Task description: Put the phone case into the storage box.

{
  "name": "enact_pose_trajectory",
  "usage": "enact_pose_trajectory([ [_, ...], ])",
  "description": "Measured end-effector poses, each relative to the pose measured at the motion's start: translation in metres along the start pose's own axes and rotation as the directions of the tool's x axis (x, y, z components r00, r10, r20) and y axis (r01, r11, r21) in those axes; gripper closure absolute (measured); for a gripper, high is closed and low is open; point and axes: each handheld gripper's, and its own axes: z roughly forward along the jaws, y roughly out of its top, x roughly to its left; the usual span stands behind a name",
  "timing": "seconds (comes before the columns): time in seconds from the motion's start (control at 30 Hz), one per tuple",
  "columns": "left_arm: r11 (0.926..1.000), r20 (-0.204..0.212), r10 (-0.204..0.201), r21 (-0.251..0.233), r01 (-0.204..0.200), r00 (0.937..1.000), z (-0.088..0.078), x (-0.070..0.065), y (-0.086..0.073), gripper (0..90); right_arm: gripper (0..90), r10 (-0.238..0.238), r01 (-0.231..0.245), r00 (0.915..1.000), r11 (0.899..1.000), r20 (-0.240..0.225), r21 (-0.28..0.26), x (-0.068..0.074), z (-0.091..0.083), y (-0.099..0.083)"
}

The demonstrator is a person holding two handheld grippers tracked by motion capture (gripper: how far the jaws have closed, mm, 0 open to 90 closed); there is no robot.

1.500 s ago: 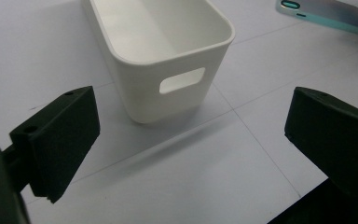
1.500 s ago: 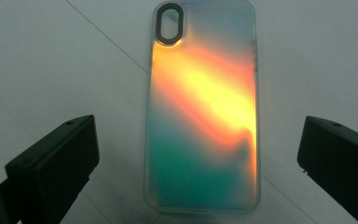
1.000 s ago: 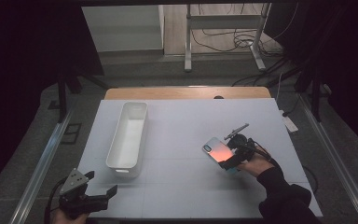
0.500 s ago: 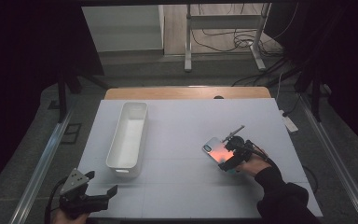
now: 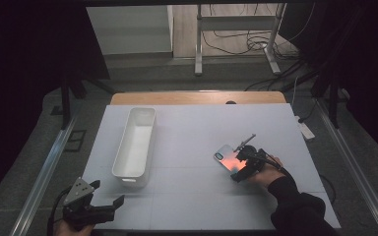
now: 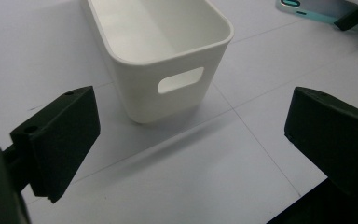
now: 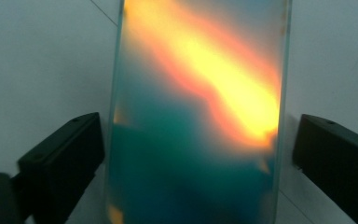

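Observation:
A phone [image 5: 229,158] with a teal rim and a glossy back that reflects orange light lies flat on the white table [image 5: 192,142] at the right. My right gripper [image 5: 239,167] is over its near end and open; in the right gripper view the phone [image 7: 196,112] lies between the two black jaws with a gap on each side. A long white bin [image 5: 135,141] stands left of centre, empty. My left gripper [image 5: 106,206] is at the front left corner, open, and faces the near end of the bin [image 6: 168,51] with its handle slot.
A wooden strip [image 5: 197,97] runs along the table's far edge. Metal rails [image 5: 47,167] flank the table. Cables and stand legs [image 5: 236,39] lie on the floor beyond. In the left gripper view the phone [image 6: 321,9] lies at the top right.
My right gripper has slid a little toward the near side along the phone. The left gripper has shifted slightly at the front left corner. The phone and bin lie where they were.

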Motion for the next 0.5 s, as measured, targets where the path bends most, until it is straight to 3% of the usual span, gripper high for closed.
enact_pose_trajectory([
  [0.03, 1.0, 0.0, 0.0, 0.0, 0.0, 1.0, 0.0, 0.0, 0.0, 4.1, 4.2, 0.0, 0.0, 1.0, 1.0, 0.0, 0.0, 0.0, 0.0, 0.0],
  [0.07, 1.0, 0.0, 0.0, 0.0, 0.0, 1.0, -0.0001, 0.0, 0.0, 4.1, 15.1, -0.007, 0.007, 1.0, 1.0, -0.003, -0.009, -0.0003, -0.0037, -0.0007],
  [0.5, 1.0, 0.001, 0.0, 0.002, 0.0, 1.0, 0.0, 0.0001, 0.0003, 3.8, 17.5, 0.005, -0.005, 1.0, 1.0, 0.008, -0.02, 0.0006, -0.0065, -0.0025],
])
